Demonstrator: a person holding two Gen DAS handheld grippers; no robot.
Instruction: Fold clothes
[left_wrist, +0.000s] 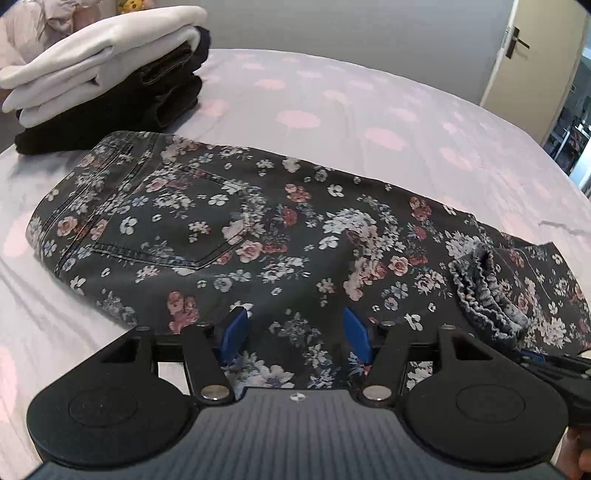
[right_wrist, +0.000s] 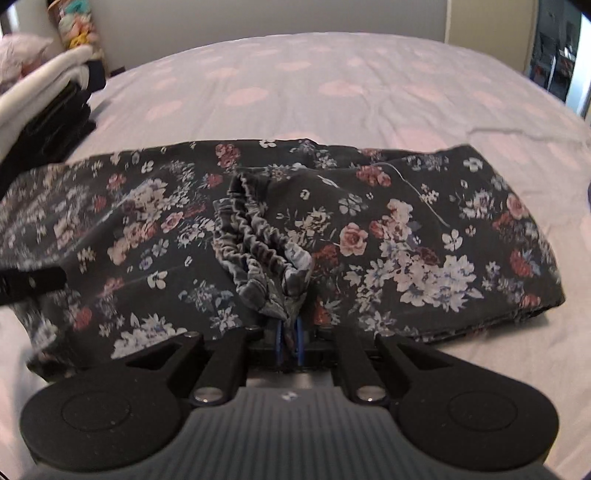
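Dark floral trousers (left_wrist: 236, 229) lie folded lengthwise across the bed, waistband and back pocket at the left. They also fill the right wrist view (right_wrist: 406, 229). My left gripper (left_wrist: 295, 336) is open, its blue fingers apart just above the near edge of the trousers. My right gripper (right_wrist: 290, 334) is shut on the gathered elastic cuff (right_wrist: 262, 254) of a trouser leg, which lies folded back on the fabric. The cuff also shows in the left wrist view (left_wrist: 484, 295), with part of the right gripper at the frame's right edge.
A stack of folded clothes (left_wrist: 103, 81), white on top of black, sits on the bed at the far left; it also shows in the right wrist view (right_wrist: 44, 107). The lilac sheet with pink spots (left_wrist: 351, 110) stretches behind. A door (left_wrist: 532, 51) stands at the right.
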